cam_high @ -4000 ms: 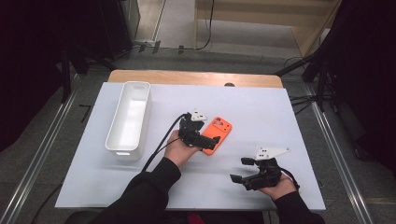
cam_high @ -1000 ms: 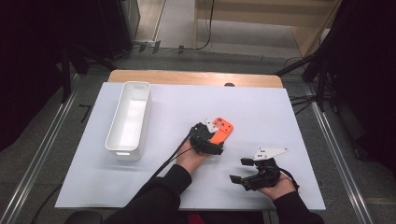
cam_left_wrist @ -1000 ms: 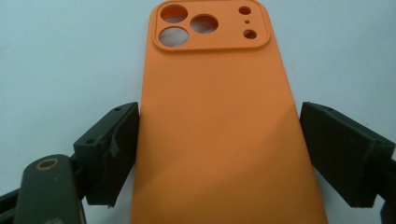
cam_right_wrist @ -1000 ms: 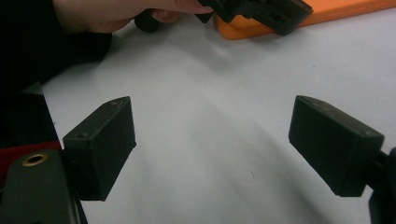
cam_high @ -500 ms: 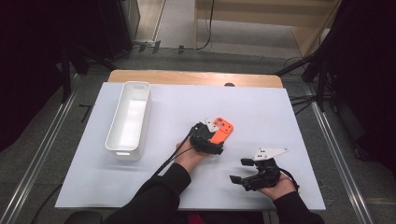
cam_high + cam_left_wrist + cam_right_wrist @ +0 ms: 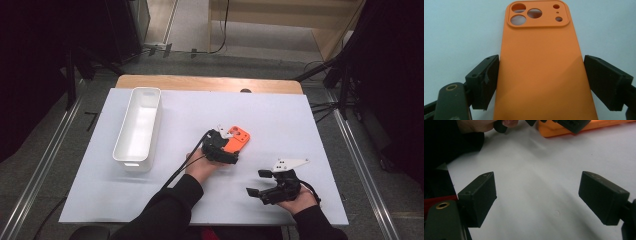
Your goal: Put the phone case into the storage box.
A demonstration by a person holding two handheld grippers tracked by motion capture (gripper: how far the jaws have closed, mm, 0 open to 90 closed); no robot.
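Note:
An orange phone case (image 6: 241, 136) lies back up on the white table (image 6: 295, 125), its camera cutouts at the far end. My left gripper (image 6: 231, 144) is low over its near end, open, with one jaw along each long side of the case (image 6: 539, 62). I cannot tell whether the jaws touch the case's edges. My right gripper (image 6: 257, 183) rests near the table's front edge, open, with bare table between its jaws (image 6: 537, 197). In the right gripper view the case (image 6: 554, 131) and the left hand lie at the top.
A long white bin (image 6: 131, 161) stands at the table's left, its long side running front to back. A wooden strip (image 6: 210, 82) borders the far edge. Cables trail from both grippers toward the front. Dark stands rise off the table to the right.
Since four seconds ago my left gripper has shifted slightly right and nearer along the case. Over the last second nothing visibly moves. The right gripper stays put.

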